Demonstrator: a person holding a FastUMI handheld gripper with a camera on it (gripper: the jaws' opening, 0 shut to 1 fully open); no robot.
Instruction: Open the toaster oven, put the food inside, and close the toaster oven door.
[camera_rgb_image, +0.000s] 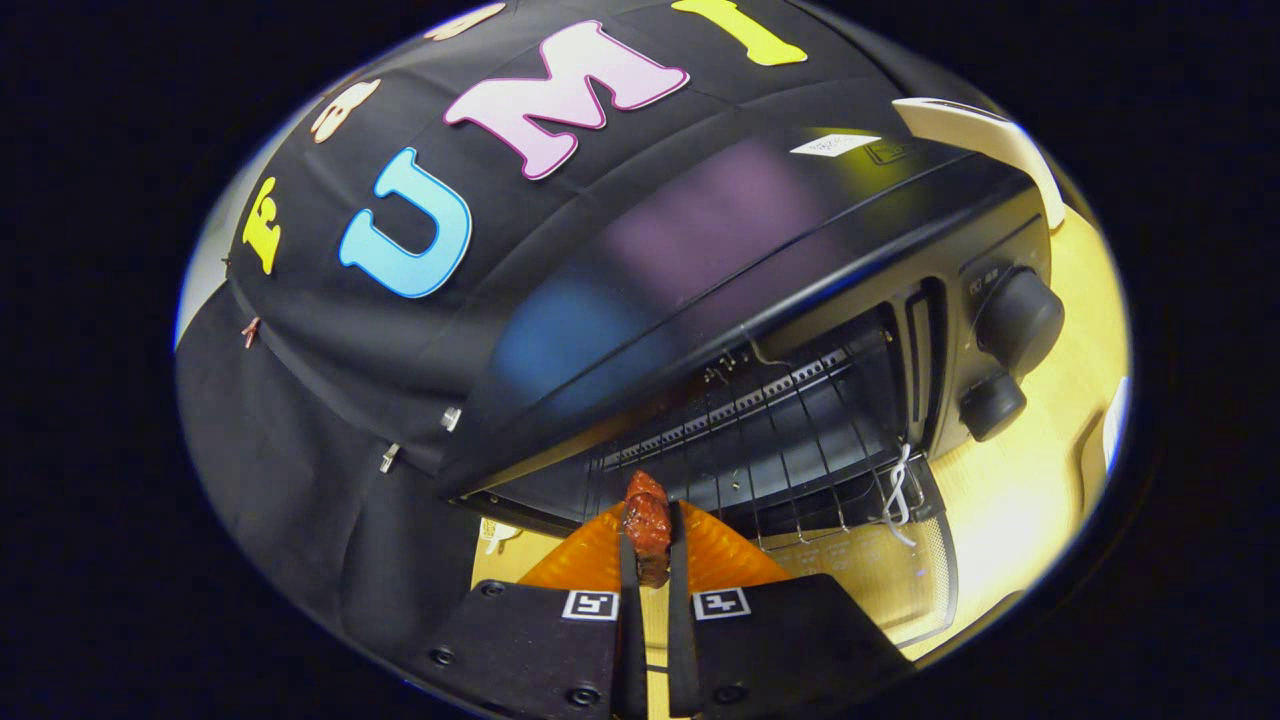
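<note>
The gripper (652, 545) is closed down to a narrow gap, its two black fingers (628, 590) pressing from either side on a dark red, glazed piece of food (647, 527) that sticks up past the fingertips. Just ahead of them stands the black toaster oven (700, 270), tilted in this view, with its mouth open. The glass door (880, 570) hangs down flat toward the wooden table (1010, 490), lying beside and beyond the fingers, with a white cord (899, 492) looped at its hinge corner. Inside the cavity a wire rack (760, 450) spans the opening, its front edge just beyond the food. Nothing sits between the food and the rack. Two round black knobs (1018, 322) sit on the oven's control panel beside the cavity, the larger above the smaller. A white label (835, 144) lies on the oven's glossy top, and a white curved object (985, 140) rests at its far corner. Orange parts (585, 560) of the gripper flare out on both sides of the fingers.
</note>
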